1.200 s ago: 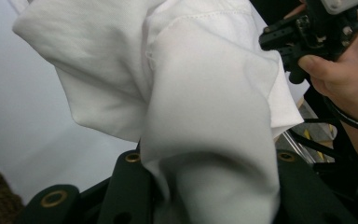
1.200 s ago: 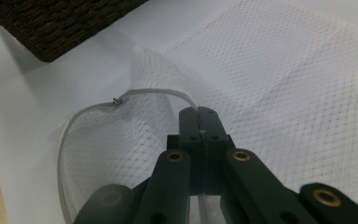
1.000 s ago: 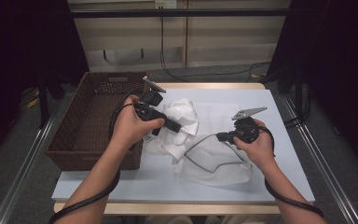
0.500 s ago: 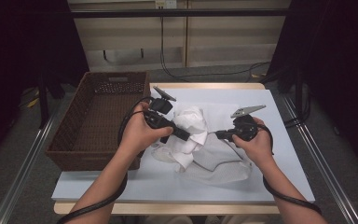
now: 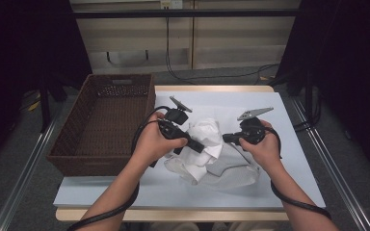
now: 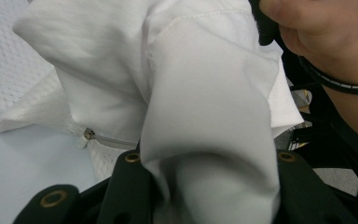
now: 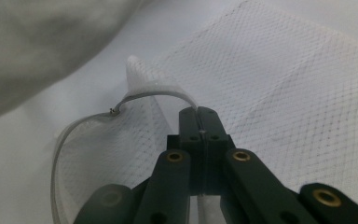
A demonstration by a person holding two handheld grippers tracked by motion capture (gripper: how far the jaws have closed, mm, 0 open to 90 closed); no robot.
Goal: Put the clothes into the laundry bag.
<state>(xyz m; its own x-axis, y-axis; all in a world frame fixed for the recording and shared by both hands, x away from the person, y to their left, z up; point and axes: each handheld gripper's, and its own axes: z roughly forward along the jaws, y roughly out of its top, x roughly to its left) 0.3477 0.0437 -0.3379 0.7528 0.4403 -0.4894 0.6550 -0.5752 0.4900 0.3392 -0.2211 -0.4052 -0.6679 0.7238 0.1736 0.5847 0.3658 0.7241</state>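
A white cloth (image 5: 206, 134) is bunched at the middle of the table, and my left gripper (image 5: 198, 146) is shut on it. In the left gripper view the cloth (image 6: 205, 93) fills the gap between the two black jaws of the left gripper (image 6: 208, 159). A white mesh bag (image 5: 233, 172) lies under and in front of the cloth. My right gripper (image 5: 225, 138) is shut on the bag's zipper edge (image 7: 149, 95). In its own view the right gripper (image 7: 199, 114) pinches that edge, lifting the mesh bag (image 7: 284, 93) open. A zipper pull (image 6: 88, 135) hangs below the cloth.
A brown wicker basket (image 5: 120, 78) stands on the table's left side, close to my left hand. The pale blue table top (image 5: 289, 144) has bare room at right and at the front. Cables (image 5: 294, 202) trail from both grippers.
My left gripper has carried the white cloth rightward and down, from near the basket onto the mesh bag. The right gripper has kept its place on the bag's edge.
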